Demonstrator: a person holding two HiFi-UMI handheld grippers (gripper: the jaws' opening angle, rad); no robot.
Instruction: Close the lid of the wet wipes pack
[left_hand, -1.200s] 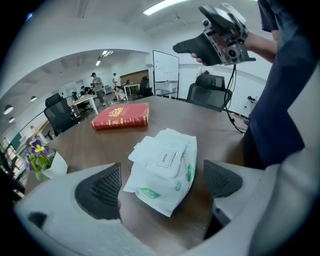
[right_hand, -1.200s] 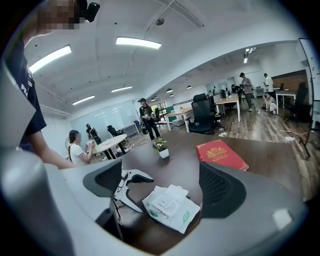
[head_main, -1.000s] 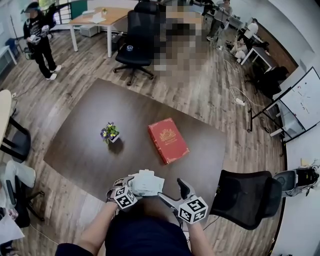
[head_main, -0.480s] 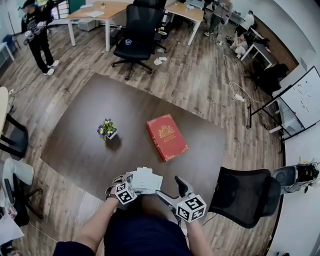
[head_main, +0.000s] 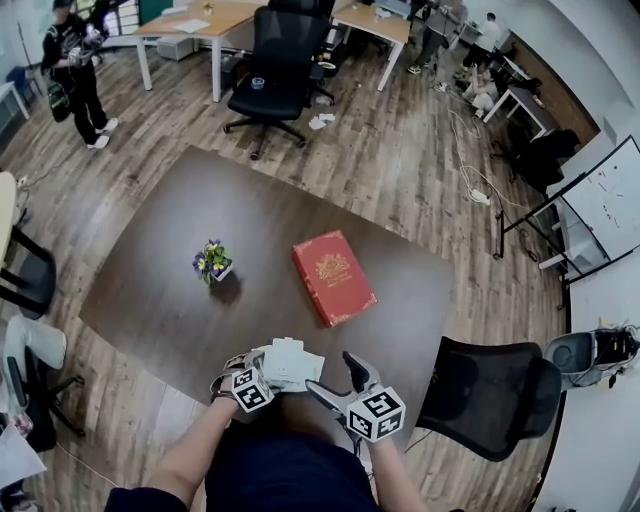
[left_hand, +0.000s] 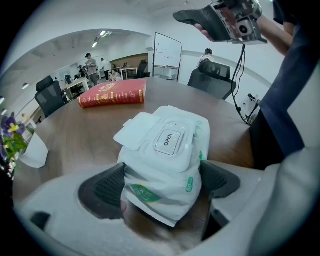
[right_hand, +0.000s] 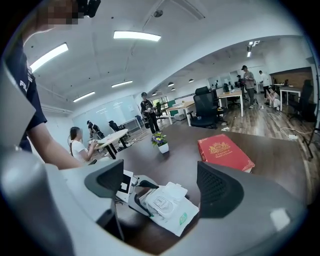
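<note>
Wet wipes pack (left_hand: 167, 165) sits at the near edge of the table (head_main: 200, 230), lid (left_hand: 136, 131) flipped open and lying back to one side. Left gripper (left_hand: 160, 185) jaws have just been closing and now pinch the pack's near end from both sides. Right gripper (right_hand: 165, 185) hovers just beside it, jaws spread, just eased in slightly, nothing between them. Red book (head_main: 333, 278) and small flower pot (head_main: 213, 262) mid-table, well apart from the pack.

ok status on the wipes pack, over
Left gripper shut on the soft white wet wipes pack. Right gripper open, empty, off the pack. White flip lid open. Nothing in the way.
</note>
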